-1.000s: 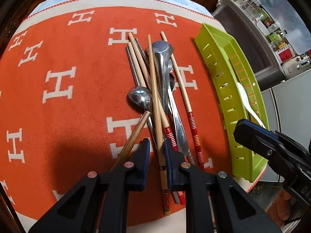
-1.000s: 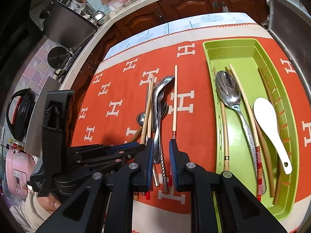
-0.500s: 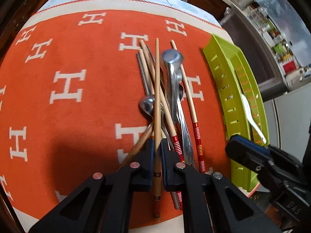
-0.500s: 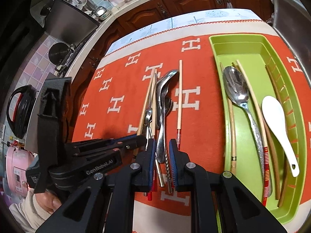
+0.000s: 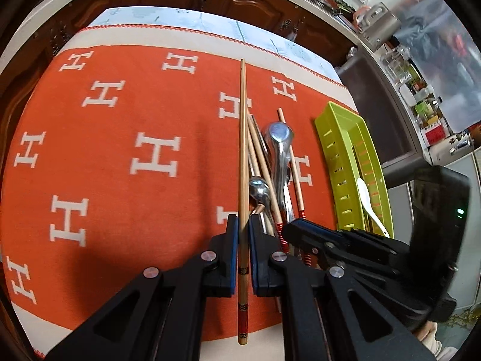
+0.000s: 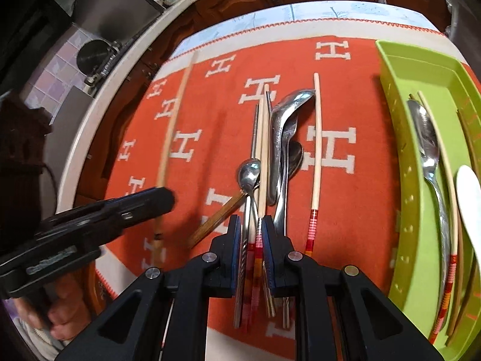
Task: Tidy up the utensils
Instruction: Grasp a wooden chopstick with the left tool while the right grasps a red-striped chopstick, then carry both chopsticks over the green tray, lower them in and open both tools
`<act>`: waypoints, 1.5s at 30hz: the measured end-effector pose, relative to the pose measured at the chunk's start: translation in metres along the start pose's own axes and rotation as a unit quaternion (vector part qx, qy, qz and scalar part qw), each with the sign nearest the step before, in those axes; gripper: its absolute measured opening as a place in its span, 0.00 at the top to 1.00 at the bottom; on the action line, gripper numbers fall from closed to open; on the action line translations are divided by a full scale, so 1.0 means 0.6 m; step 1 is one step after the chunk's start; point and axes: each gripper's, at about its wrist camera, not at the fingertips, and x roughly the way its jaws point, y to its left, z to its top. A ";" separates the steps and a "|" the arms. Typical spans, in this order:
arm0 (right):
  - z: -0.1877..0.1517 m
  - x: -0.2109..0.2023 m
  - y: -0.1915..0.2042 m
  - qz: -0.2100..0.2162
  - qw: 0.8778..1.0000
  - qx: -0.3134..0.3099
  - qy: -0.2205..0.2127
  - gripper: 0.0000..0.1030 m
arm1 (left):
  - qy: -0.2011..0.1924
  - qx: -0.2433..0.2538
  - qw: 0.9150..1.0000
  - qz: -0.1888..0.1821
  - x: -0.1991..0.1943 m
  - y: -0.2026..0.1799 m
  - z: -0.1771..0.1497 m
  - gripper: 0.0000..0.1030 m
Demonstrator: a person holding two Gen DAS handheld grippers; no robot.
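Pinching a slim bamboo chopstick (image 5: 243, 162), left gripper (image 5: 243, 225): jaws pressed on its shaft near the decorated red-band end, tapered tip pointing away over the orange woven mat (image 5: 120, 162) w/ white H motifs. Right gripper (image 6: 251, 225): jaws narrowly spread, straddling handle ends of the pile (image 6: 270, 150) — shiny steel spoons, pale round chopsticks w/ red-striped ends, one dark wood stick; can't tell if pads actually press. Lone striped chopstick (image 6: 315, 150) lies just right of pile. Green plastic slotted tray (image 6: 399, 156) at mat's right edge holds steel spoon, white spoon (image 6: 469, 192), chopsticks.
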 end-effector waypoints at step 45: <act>-0.086 -0.319 -0.159 -0.013 0.981 0.103 -0.165 0.95 | 0.021 0.114 0.990 -0.079 -0.010 -0.263 0.028 0.96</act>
